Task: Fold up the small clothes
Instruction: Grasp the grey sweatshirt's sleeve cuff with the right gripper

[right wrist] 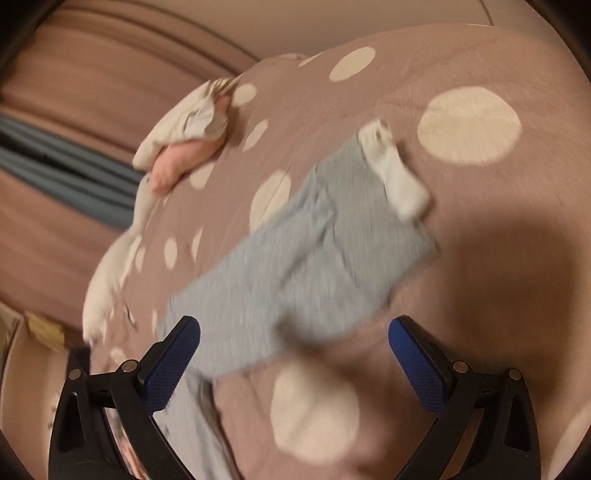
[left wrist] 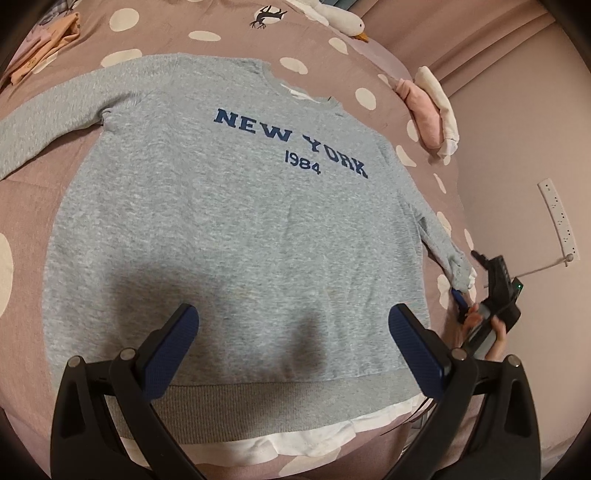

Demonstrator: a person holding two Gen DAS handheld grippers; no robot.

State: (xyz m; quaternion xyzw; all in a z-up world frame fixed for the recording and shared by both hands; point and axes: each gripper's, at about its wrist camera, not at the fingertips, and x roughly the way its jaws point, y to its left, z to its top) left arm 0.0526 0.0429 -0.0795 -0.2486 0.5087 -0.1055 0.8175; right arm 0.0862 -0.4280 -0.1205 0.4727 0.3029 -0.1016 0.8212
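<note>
On the bed [left wrist: 229, 22], the sweater [left wrist: 236, 221] is lying flat, chest up, one sleeve trailing toward the left edge. The left gripper [left wrist: 293, 325] is hovering wide over the hem. By the right edge, the right gripper [right wrist: 294, 334], also wide, is nearing the other sleeve [right wrist: 295, 254]; a shallow pinch might drag and bunch it.

Bedspread [right wrist: 480, 55] past sleeve cuff [right wrist: 391, 173] bare; pink bundle [right wrist: 184, 162] blocks far edge

Grey sweatshirt [left wrist: 236, 221] reads "NEW YORK 1984".
</note>
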